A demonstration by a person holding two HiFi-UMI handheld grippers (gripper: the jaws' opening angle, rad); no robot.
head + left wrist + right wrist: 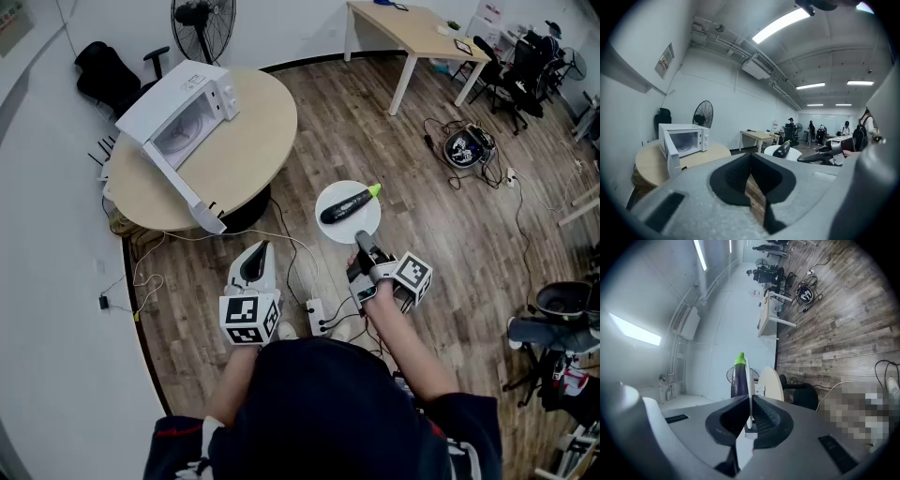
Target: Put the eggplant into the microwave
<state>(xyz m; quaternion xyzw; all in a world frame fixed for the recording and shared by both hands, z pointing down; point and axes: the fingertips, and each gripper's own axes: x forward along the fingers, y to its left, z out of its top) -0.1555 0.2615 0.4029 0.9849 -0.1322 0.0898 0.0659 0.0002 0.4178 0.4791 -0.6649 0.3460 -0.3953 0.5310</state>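
Microwave (183, 112) mouth open, upper left of head view, facing bare stretch of round table (258, 141). Open door (183, 187) juts toward table's lower edge, walling left flank of mouth. Clear wood floor between table and plate (364, 223) mid-frame. Cables (281, 246) and power strip (319, 317) litter floor between left gripper (261, 247) and right gripper (361, 240). Wall (47, 281) closes frame's left side.

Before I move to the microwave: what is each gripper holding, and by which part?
The right gripper is shut on the near rim of the white plate carrying the eggplant; the left gripper holds nothing.
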